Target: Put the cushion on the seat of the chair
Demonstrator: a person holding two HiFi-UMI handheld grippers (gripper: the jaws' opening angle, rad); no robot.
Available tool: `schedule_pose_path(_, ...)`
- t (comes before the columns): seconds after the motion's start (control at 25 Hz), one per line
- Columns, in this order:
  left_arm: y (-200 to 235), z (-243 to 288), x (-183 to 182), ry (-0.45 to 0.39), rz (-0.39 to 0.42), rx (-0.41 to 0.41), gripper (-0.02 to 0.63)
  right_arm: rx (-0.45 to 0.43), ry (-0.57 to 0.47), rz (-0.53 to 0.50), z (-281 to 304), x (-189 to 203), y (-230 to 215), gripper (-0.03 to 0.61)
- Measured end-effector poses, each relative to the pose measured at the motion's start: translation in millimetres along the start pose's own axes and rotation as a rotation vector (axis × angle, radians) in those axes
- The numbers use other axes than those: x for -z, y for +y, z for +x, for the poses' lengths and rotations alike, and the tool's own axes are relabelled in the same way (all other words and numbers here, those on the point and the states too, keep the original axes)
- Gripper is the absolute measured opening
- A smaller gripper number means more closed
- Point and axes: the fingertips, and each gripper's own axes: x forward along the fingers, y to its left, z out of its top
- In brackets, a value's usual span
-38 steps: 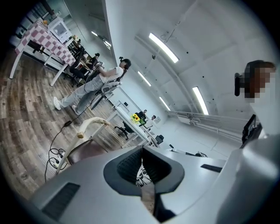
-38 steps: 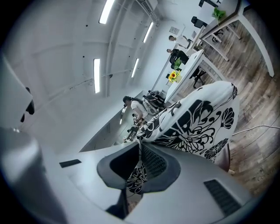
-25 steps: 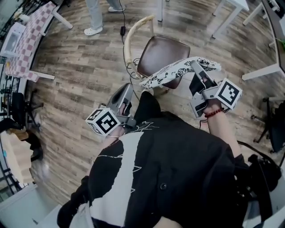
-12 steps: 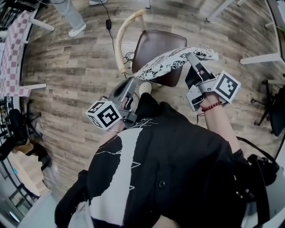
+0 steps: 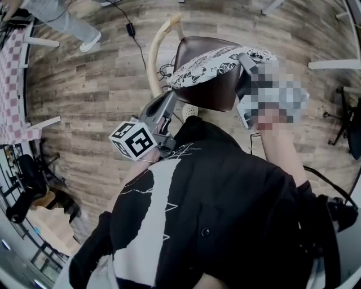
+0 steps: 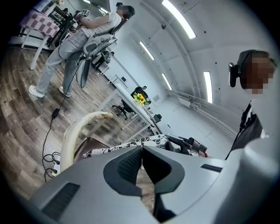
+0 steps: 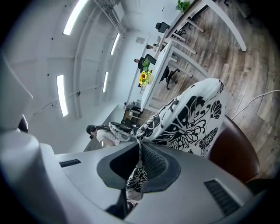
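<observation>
A black-and-white floral cushion [image 5: 211,65] hangs stretched between my two grippers, just above the brown seat [image 5: 211,93] of a chair with a curved cream backrest [image 5: 153,56]. My left gripper [image 5: 171,97] is shut on the cushion's near left edge. In the left gripper view its jaws [image 6: 141,151] meet at the fabric [image 6: 127,146]. My right gripper [image 5: 242,56], partly under a mosaic patch, grips the right edge. In the right gripper view the cushion [image 7: 192,118] runs down between the shut pads [image 7: 140,146], with the seat [image 7: 232,153] below.
A person's legs [image 5: 67,17] stand at the far left, beside a black cable [image 5: 132,31] on the wooden floor. A checkered table [image 5: 11,84] sits at the left edge. White table legs [image 5: 333,63] and a dark office chair [image 5: 352,130] are at the right.
Both grippers have carried the cushion away from me. It was over the seat's near edge and now spans most of the seat. Both grips are unchanged.
</observation>
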Motion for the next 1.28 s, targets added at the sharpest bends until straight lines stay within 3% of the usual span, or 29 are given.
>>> schedule_pose_path(0.2,42,29,-37,0.041,-0.003,0.003,0.015,0.092,-0.072,0.09,47,-18,-10,0.028)
schedule_pose_path(0.4,51,45,-39,0.063,0.036,0.018,0.015,0.143,-0.166,0.236,50,-19,-29,0.028)
schedule_pose_path(0.72,47,41,-28,0.106,0.056,0.054,0.015,0.134,-0.231,0.22,46,-23,-28,0.028)
schedule_pose_path(1.04,59,5,-23,0.058,0.04,-0.012,0.015,0.121,-0.274,0.265,49,-28,-34,0.028)
schedule_pose_path(1.28,62,-9,-19,0.014,0.015,-0.073,0.015,0.121,-0.243,0.24,55,-29,-38,0.028)
